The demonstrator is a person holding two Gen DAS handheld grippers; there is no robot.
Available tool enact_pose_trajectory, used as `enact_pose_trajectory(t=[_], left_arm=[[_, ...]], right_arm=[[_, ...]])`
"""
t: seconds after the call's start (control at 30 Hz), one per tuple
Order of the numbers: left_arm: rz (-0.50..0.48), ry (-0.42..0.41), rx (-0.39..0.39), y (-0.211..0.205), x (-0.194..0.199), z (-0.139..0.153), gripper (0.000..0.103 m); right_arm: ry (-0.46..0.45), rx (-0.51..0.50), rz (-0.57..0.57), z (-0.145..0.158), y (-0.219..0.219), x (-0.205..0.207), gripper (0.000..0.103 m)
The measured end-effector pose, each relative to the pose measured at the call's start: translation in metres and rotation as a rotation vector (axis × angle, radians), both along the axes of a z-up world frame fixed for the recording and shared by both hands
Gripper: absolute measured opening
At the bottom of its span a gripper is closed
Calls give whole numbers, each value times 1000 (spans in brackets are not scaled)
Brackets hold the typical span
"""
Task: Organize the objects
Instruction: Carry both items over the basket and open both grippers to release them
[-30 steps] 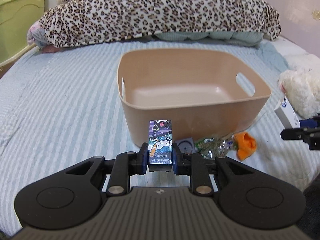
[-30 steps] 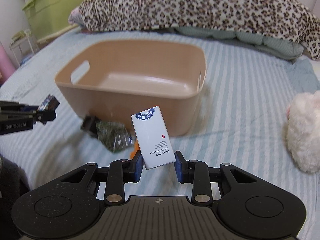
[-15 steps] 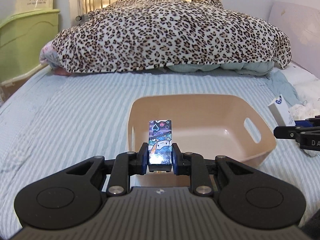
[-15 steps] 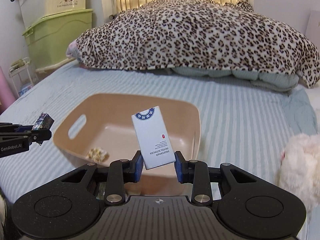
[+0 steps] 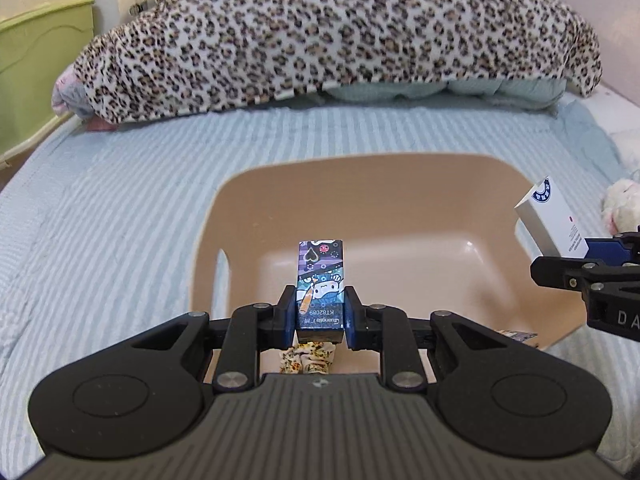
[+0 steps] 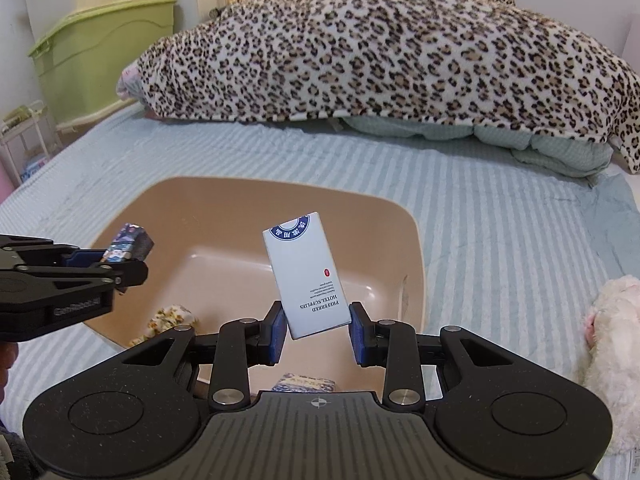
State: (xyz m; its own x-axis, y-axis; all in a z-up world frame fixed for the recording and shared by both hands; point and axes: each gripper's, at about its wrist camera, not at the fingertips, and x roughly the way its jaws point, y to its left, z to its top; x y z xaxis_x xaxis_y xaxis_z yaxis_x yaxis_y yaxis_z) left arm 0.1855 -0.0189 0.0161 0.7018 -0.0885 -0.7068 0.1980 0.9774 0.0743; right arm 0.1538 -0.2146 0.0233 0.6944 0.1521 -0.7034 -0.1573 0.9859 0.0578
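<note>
A tan plastic bin (image 5: 404,184) (image 6: 412,240) stands on the striped bed. My left gripper (image 5: 320,314) is shut on a small cartoon-printed box (image 5: 321,280), held upright over the bin's near edge; it also shows in the right wrist view (image 6: 130,242). My right gripper (image 6: 316,330) is shut on a white hotel-supplies box (image 6: 308,276), tilted, held above the bin; the box also shows in the left wrist view (image 5: 548,220). A floral scrunchie (image 5: 308,360) (image 6: 168,320) lies inside the bin.
A leopard-print blanket (image 5: 340,32) covers the bed's far end. A white plush toy (image 6: 612,344) lies on the right. A green storage box (image 6: 104,48) stands at the far left. A small packet (image 6: 304,382) peeks out under my right gripper.
Both grippers rose from near the bed, where loose packets lay before the bin, and moved forward over the bin with their boxes. The bin's inside and the scrunchie came into view.
</note>
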Motion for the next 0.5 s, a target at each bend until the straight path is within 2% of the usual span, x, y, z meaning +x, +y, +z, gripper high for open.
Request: enact_pose_trajectory(t=[0.27,0.4,0.43,0.5], left_arm=[[3,74,30,-3,7,-27,25],[8,76,18,1,4,-25,26],[7,69,14,2,2,-22,27],[16,57,15,3,-4,-13,37]], right_arm=[[77,-27,2,-27,3,12,31],[93,-37,10,-32,5,10,31],[92,-34,11,-31,5,8,42],[84,-29,11,-27,5,5,42]])
